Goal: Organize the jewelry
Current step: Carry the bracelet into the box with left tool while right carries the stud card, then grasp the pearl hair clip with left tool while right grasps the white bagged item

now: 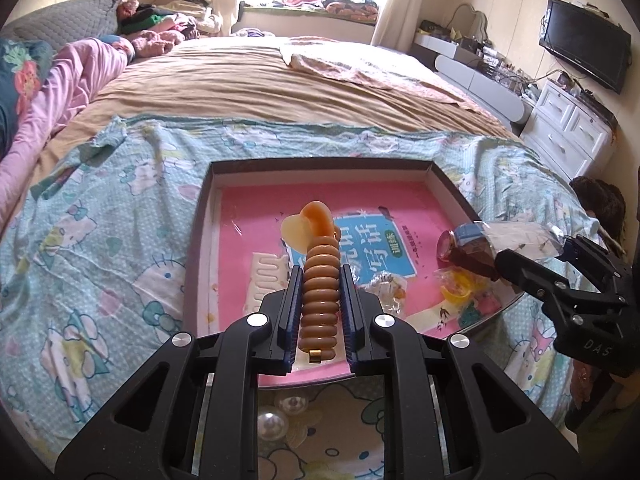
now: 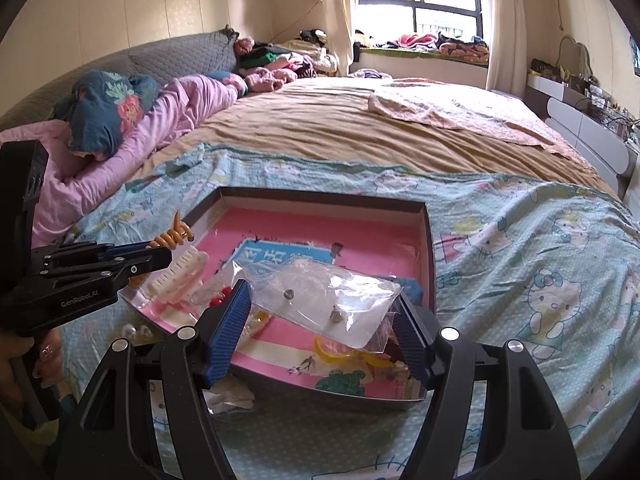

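Bedrm: tray (image 1: 208, 216) on cartoon sheet (image 1: 100, 240); left tool (image 1: 320, 280) clamped on coil hair tie (image 1: 320, 300), right tool (image 2: 320, 320) holds clear bag (image 2: 324, 304)

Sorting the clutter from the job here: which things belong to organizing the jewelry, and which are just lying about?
Job: orange spiral bracelet in left gripper; clear earring bag in right gripper; tray; watch.
Lying about: pink quilt; television; dresser.
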{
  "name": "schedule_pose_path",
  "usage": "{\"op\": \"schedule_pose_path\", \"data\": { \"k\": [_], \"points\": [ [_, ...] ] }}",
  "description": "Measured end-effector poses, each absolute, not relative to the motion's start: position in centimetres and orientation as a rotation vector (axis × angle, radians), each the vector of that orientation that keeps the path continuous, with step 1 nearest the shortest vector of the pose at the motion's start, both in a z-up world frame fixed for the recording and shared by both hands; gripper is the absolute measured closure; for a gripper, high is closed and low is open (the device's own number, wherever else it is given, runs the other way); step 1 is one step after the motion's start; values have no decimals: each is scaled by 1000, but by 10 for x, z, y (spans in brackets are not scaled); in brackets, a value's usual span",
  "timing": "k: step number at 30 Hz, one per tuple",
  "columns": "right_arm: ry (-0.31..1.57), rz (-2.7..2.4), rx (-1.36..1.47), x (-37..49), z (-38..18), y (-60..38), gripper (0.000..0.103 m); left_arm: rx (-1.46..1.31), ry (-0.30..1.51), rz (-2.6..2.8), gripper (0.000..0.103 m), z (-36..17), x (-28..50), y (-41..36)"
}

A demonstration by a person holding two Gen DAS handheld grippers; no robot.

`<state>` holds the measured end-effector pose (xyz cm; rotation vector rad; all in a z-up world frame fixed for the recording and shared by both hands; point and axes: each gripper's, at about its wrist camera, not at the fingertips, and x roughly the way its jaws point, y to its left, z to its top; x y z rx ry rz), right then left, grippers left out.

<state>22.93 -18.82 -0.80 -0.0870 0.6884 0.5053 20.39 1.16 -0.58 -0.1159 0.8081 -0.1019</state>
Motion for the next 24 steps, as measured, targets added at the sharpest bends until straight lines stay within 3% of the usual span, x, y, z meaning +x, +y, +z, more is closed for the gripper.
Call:
{"op": "schedule_pose_path", "data": {
  "k": [9, 13, 15, 18, 20, 22, 24],
  "points": [
    [747, 493, -107, 241, -30, -180, 34, -107, 842, -118, 91, -19, 212, 10],
    [760, 483, -91, 242, -32, -181, 27, -116, 838, -114, 76, -17, 210, 15],
    [758, 484, -87, 239, -31, -182, 26, -118, 832, -111, 74, -15, 209, 16],
    [756, 493, -83, 233, -30, -183, 22, -116, 820, -101, 62, -11, 204, 19],
    [757, 505, -81, 227, -29, -183, 20, -111, 812, -91, 59, -7, 201, 21],
    [762, 514, -78, 222, -28, -183, 18, -98, 803, -72, 49, -4, 196, 24],
    [767, 529, -72, 215, -28, -182, 16, -93, 799, -60, 46, -2, 192, 26]
  ]
}}
